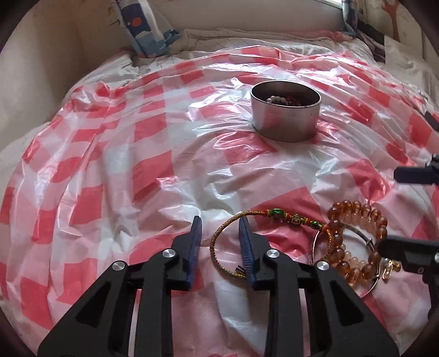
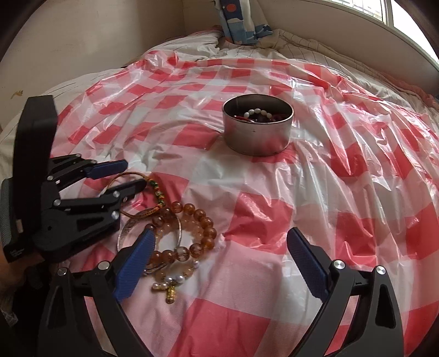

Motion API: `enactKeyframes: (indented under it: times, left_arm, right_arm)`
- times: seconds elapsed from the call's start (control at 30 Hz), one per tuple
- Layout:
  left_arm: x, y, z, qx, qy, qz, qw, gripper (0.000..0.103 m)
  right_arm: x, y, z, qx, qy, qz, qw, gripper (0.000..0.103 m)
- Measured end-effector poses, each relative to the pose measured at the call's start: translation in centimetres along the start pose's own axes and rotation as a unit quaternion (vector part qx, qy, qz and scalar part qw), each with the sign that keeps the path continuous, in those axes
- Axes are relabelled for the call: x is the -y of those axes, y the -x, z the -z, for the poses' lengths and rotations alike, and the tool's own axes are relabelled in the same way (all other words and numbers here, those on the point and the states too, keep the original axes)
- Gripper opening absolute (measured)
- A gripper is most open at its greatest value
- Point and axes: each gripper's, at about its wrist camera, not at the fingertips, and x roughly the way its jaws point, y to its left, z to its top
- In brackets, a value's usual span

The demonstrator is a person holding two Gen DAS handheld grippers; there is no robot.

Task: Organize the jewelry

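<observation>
The left gripper (image 1: 220, 219) straddled the woven cord bracelet (image 1: 219, 241) on the bed's checked plastic sheet (image 1: 109, 164), jaws part-spread, not yet pinching, apparently to lift it toward the tin (image 1: 285, 118). The right gripper (image 2: 219, 241) waited with jaws spread wide, empty.

Daylight came in from the blown-out window (image 2: 395, 16) at top right, so I had plenty of brightness. The crinkly red-and-white checked plastic sheet (image 1: 153, 153) threw white glare everywhere. Fisheye bent both views hard, with dark vignetted corners. Shadows stayed soft, and the far edges looked a bit mushy.
</observation>
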Motion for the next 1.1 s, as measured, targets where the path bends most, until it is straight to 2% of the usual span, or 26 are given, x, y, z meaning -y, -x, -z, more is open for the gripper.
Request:
enactKeyframes:
  times: [0.1,0.17,0.2,0.27,0.33,0.37,0.4,0.67,0.8,0.87,0.9,0.93,0.97,1.1]
  left_arm:
    - [-0.7,-0.2,0.2,-0.006,0.029,0.03,0.9991,0.025]
    - [-0.7,-0.3,0.3,-0.007,0.036,0.044,0.9984,0.025]
    - [-0.5,-0.3,0.3,-0.008,0.035,0.047,0.9982,0.025]
    - [-0.2,-0.5,0.4,-0.01,0.03,0.046,0.9984,0.025]
    - [0.0,-0.5,0.4,-0.011,0.028,0.042,0.9987,0.025]
    - [0.0,-0.5,0.4,-0.011,0.029,0.042,0.9987,0.025]
    - [0.0,-0.5,0.4,-0.011,0.029,0.041,0.9987,0.025]
    - [0.0,-0.5,0.4,-0.01,0.031,0.041,0.9986,0.025]
    - [-0.1,-0.5,0.4,-0.01,0.032,0.042,0.9985,0.026]
    - [-0.1,-0.5,0.5,-0.01,0.034,0.043,0.9984,0.026]
    - [-0.1,-0.5,0.5,-0.01,0.034,0.043,0.9985,0.026]
    - [-0.1,-0.5,0.5,-0.01,0.033,0.043,0.9985,0.027]
    - [-0.1,-0.6,0.5,-0.01,0.033,0.043,0.9985,0.027]
    - [-0.1,-0.6,0.6,-0.01,0.03,0.046,0.9984,0.027]
  right_arm:
    - [-0.2,-0.3,0.0,-0.01,-0.006,-0.027,1.0,0.075]
    - [-0.1,-0.9,0.0,-0.019,-0.012,-0.036,0.999,0.067]
    - [0.0,-1.2,0.0,-0.024,-0.014,-0.04,0.999,0.057]
    - [0.0,-1.6,0.0,-0.029,-0.015,-0.043,0.999,0.047]
    - [-0.3,-1.6,0.0,-0.031,-0.006,-0.042,0.999,0.022]
    - [-0.3,-1.5,-0.1,-0.03,-0.007,-0.043,0.999,0.019]
    - [-0.2,-1.3,0.0,-0.025,-0.006,-0.038,0.999,0.012]
    - [2.5,1.3,-0.7,0.027,-0.049,-0.023,0.998,0.012]
    - [3.0,1.3,-0.8,0.03,-0.048,0.026,0.998,0.012]
    - [3.3,0.8,-0.7,0.017,-0.049,0.032,0.998,0.013]
    - [3.4,0.4,-0.6,0.007,-0.051,0.034,0.998,0.027]
    - [3.6,-0.1,-0.6,-0.002,-0.055,0.033,0.998,0.056]
    - [3.6,-0.3,-0.5,-0.006,-0.057,0.027,0.998,0.064]
    - [3.4,-1.1,-0.2,-0.018,-0.052,0.025,0.998,0.064]
